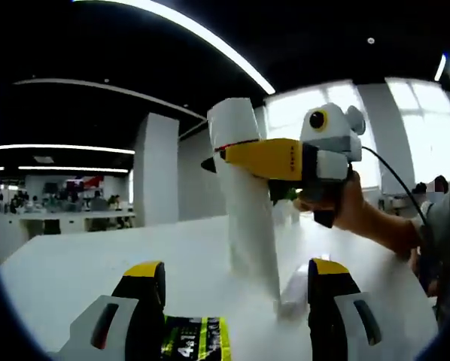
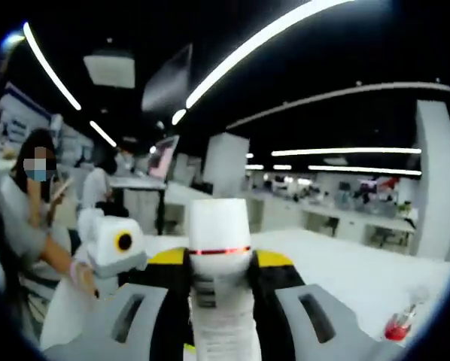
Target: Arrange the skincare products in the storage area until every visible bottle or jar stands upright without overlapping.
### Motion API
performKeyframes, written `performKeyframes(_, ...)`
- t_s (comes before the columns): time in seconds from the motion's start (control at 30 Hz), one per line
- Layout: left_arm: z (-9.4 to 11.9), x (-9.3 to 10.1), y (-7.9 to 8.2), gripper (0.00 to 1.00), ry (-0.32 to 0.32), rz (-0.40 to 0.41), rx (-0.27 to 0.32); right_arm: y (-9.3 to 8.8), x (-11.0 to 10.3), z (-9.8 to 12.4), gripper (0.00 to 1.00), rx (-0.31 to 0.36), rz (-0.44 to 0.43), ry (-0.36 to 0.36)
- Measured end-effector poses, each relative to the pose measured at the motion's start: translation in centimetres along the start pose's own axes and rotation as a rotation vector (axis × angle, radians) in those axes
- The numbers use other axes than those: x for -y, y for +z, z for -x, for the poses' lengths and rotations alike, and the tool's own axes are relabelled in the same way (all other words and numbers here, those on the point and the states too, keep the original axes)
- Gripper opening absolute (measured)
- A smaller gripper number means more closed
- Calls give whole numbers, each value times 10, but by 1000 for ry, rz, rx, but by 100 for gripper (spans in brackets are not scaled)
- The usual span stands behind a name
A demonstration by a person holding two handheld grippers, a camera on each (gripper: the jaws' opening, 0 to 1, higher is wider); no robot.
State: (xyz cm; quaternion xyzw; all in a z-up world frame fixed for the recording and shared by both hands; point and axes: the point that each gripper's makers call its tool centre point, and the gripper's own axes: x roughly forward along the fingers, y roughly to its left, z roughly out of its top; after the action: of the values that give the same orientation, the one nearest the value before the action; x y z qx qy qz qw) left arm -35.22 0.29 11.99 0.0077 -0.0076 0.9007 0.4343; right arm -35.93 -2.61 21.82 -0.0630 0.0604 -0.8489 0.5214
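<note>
- One white tube [image 1: 244, 199] clamped in right gripper [image 2: 221, 263] jaws near its cap, long axis upright, tail meeting desk [image 1: 97, 263].
- Left gripper [image 1: 236, 297] jaws spread, holding nothing, just near of tube's base.

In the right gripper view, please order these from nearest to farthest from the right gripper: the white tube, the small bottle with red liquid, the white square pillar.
1. The white tube with a red band, held between the right gripper jaws, centre.
2. The small clear bottle with red liquid, on the white table, lower right.
3. The white square pillar, far behind, centre background.
</note>
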Motion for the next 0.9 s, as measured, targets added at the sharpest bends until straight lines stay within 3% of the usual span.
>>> performKeyframes(0.1,-2,5,1,78,-4,-21,12,7,-14,-8,29,10,-30,14)
performKeyframes(0.17,-1,2,0,71,15,-45,6,13,-20,-10,29,37,-31,16)
performKeyframes(0.23,1,-3,0,57,41,-82,4,20,-25,-10,29,62,-28,14)
performKeyframes(0.3,5,-8,6,52,76,-91,30,24,-28,-8,29,83,-14,14)
performKeyframes(0.37,8,-7,9,42,72,-92,35,29,-26,-4,29,105,-8,3)
performKeyframes(0.43,10,-5,11,21,76,-109,36,31,-26,-1,29,121,-2,-10)
performKeyframes(0.5,14,-8,16,20,129,-189,39,32,-23,4,30,137,-4,-21)
performKeyframes(0.6,16,-10,18,18,164,-215,30,30,-21,10,30,148,-25,-32)
performKeyframes(0.77,28,-32,23,11,292,-352,-31,20,-12,19,30,143,-87,-70)
performKeyframes(0.83,33,-34,21,10,305,-390,-76,16,-12,21,31,147,-104,-56)
performKeyframes(0.9,34,-32,21,8,323,-486,-111,14,-12,23,31,162,-126,-49)
